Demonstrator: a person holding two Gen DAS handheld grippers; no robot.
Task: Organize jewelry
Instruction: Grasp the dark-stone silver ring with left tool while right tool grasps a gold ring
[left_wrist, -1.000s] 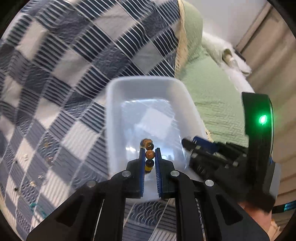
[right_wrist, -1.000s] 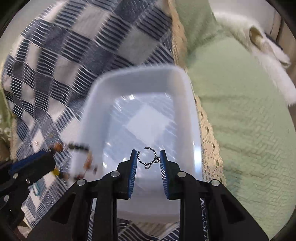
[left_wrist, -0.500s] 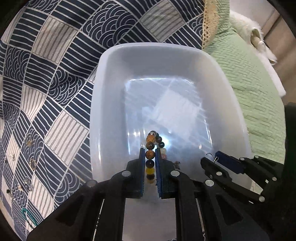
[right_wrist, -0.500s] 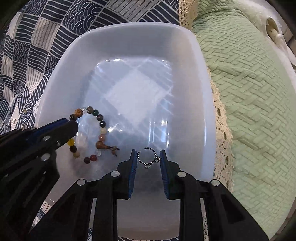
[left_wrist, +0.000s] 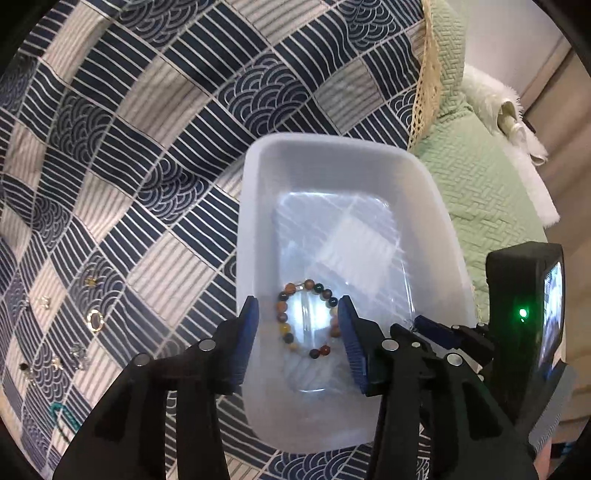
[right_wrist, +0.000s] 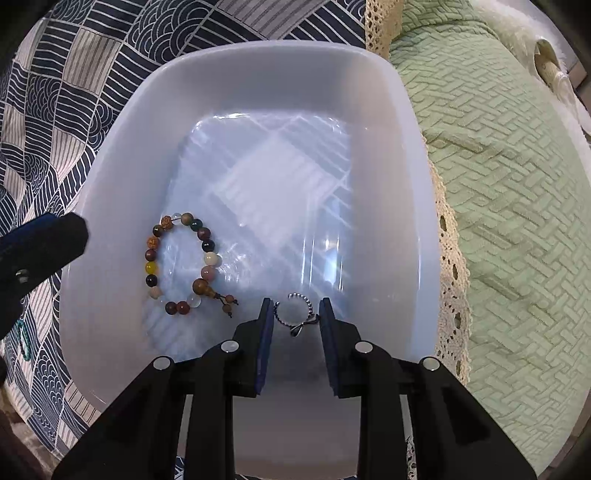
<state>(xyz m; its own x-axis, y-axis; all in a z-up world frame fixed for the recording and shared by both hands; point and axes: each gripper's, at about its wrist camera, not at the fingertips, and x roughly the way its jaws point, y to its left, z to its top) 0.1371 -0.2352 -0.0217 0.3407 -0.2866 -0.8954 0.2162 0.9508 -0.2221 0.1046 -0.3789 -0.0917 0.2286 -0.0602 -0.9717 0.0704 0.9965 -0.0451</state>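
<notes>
A patterned cloth (left_wrist: 155, 155) is being used as the work surface, with a white plastic bin (right_wrist: 402, 155) being filled. A beaded bracelet (right_wrist: 177, 269) is lying on its floor below the wide-spread left gripper (left_wrist: 299, 332). A beaded metal ring (right_wrist: 295, 314) is being pinched by the right gripper (right_wrist: 295, 321); release is best made low, beside the bracelet, so tangling is avoided.

No text, label, brand, number or sign can be read in either view. The small screen (left_wrist: 553, 317) on the device at the right edge of the left wrist view shows only a blurred picture, too small to make out. The white plastic tub (right_wrist: 373, 122) bears no visible print.
</notes>
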